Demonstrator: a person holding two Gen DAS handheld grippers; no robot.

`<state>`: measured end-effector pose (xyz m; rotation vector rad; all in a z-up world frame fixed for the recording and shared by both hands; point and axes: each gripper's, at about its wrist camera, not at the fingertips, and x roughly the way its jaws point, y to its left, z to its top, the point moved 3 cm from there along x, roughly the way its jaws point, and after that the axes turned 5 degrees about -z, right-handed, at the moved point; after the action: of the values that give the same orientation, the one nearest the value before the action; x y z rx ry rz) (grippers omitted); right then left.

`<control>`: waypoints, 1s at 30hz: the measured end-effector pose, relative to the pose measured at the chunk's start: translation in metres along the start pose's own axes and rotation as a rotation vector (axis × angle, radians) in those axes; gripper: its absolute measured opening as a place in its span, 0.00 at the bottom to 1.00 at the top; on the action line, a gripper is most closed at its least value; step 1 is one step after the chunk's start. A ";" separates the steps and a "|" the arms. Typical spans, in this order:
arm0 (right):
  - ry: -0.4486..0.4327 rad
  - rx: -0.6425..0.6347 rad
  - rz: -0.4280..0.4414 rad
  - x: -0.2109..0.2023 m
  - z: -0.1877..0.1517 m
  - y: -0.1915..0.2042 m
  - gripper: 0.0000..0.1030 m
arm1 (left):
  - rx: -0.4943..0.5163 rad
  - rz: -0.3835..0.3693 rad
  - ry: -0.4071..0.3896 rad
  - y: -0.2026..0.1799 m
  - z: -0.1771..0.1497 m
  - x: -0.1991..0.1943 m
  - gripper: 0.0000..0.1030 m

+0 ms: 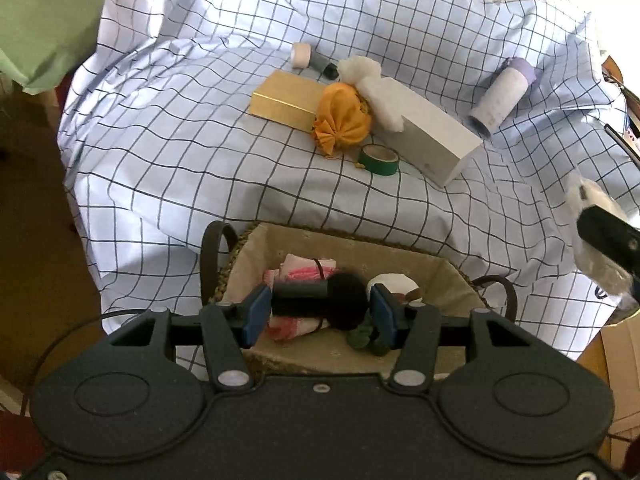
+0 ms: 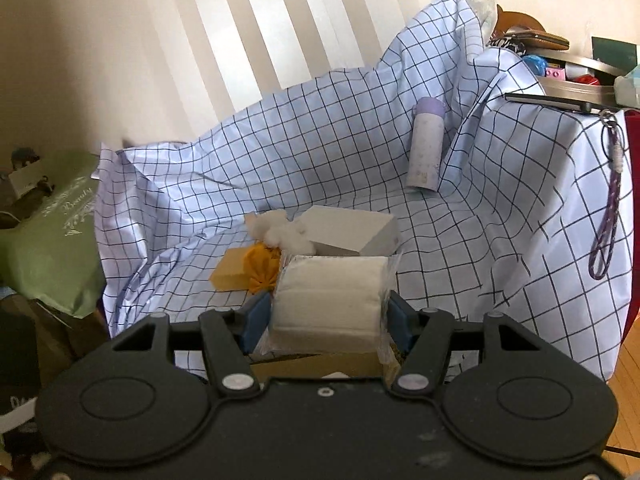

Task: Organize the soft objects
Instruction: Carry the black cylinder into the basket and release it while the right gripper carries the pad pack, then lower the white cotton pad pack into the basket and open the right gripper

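My left gripper [image 1: 318, 307] is open above a lined woven basket [image 1: 436, 268]. Between its blue pads shows a black microphone with a foam head [image 1: 344, 300] lying in the basket on a pink and white cloth [image 1: 298, 274], beside a white round pad [image 1: 394, 282] and a green scrunchie [image 1: 360, 338]. My right gripper [image 2: 326, 312] is shut on a plastic-wrapped pack of white cotton pads [image 2: 330, 300]; it also shows at the right edge of the left wrist view [image 1: 592, 232]. An orange pouch [image 1: 344, 118] and white cotton fluff [image 1: 360, 68] lie on the checked cloth.
On the checked cloth [image 1: 200, 140] lie a gold box [image 1: 286, 100], a long white box [image 1: 424, 132], a green tape roll [image 1: 378, 159], a purple-capped bottle [image 1: 502, 96], a small pale tape roll [image 1: 301, 55]. A green bag [image 2: 52, 232] sits at left; cluttered shelf [image 2: 576, 80] at right.
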<state>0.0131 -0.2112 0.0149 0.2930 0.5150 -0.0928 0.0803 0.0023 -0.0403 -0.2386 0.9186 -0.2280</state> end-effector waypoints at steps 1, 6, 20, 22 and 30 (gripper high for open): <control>-0.004 0.000 0.002 -0.004 -0.002 0.000 0.59 | -0.002 0.000 -0.007 0.000 -0.001 -0.002 0.58; 0.003 -0.008 0.002 -0.012 -0.009 -0.001 0.60 | -0.009 0.007 -0.048 0.001 -0.005 -0.012 0.66; 0.048 -0.032 -0.011 -0.002 -0.022 0.005 0.61 | -0.006 0.045 -0.063 0.003 -0.014 -0.015 0.69; 0.045 -0.039 -0.014 -0.002 -0.022 0.006 0.61 | 0.003 0.049 -0.066 0.001 -0.015 -0.016 0.69; 0.051 -0.059 -0.009 0.001 -0.023 0.011 0.65 | 0.012 0.062 -0.071 0.001 -0.017 -0.018 0.69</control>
<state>0.0048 -0.1941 -0.0021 0.2363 0.5691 -0.0790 0.0562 0.0065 -0.0362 -0.2055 0.8523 -0.1664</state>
